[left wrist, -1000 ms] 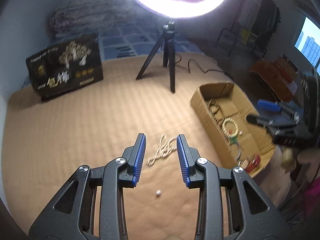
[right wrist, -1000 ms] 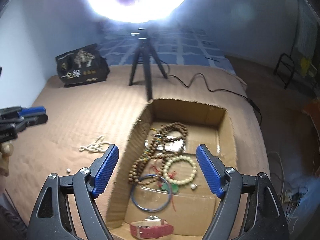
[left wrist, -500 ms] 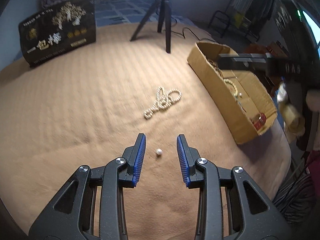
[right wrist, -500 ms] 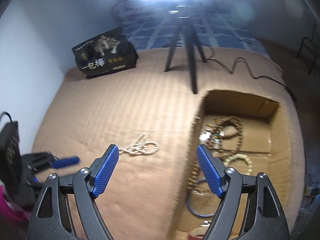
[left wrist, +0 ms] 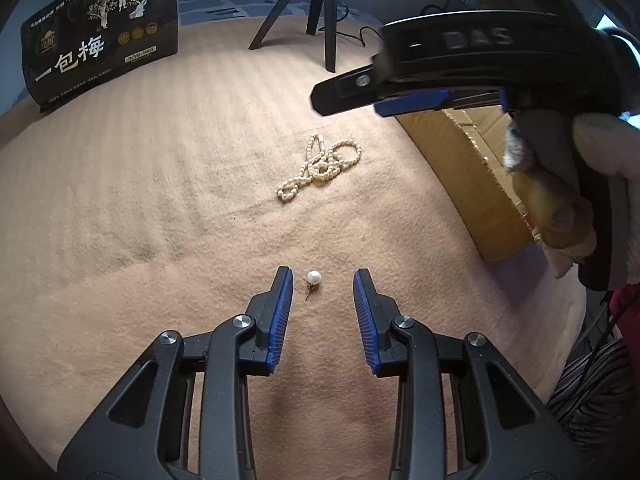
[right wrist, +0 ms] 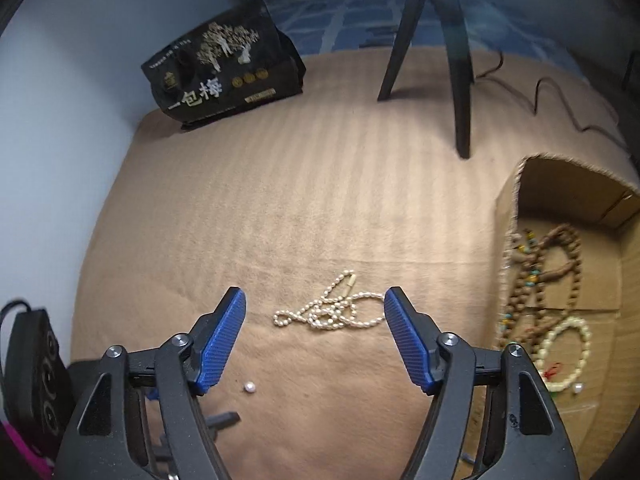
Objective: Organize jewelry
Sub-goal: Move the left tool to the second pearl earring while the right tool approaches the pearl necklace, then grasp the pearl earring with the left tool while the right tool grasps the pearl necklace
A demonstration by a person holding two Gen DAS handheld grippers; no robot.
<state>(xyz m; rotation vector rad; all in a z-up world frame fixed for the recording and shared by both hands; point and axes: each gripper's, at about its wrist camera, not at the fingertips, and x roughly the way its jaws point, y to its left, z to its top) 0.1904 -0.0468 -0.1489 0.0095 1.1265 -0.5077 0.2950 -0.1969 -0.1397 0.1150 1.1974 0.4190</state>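
Observation:
A single pearl stud [left wrist: 314, 277] lies on the tan blanket, just ahead of and between the tips of my left gripper [left wrist: 322, 276], which is open and not touching it. A tangled pearl necklace [left wrist: 320, 167] rests farther out. In the right wrist view the same necklace [right wrist: 334, 312] lies ahead between the blue pads of my right gripper [right wrist: 315, 300], whose jaws are closing with nothing pressed between them. The pearl stud [right wrist: 249, 387] shows low by its left finger. The right gripper [left wrist: 412, 96] also crosses the upper right of the left wrist view.
An open cardboard box [right wrist: 508, 208] at the right holds wooden bead strings [right wrist: 556, 264] and a pale bead bracelet [right wrist: 564, 354]. A black printed bag [left wrist: 100, 40] stands at the back left. A tripod [right wrist: 456, 80] with a trailing cable stands behind.
My left gripper came down toward the blanket, so the pearl stud now sits at its fingertips. My right gripper swung left from over the box to above the pearl necklace.

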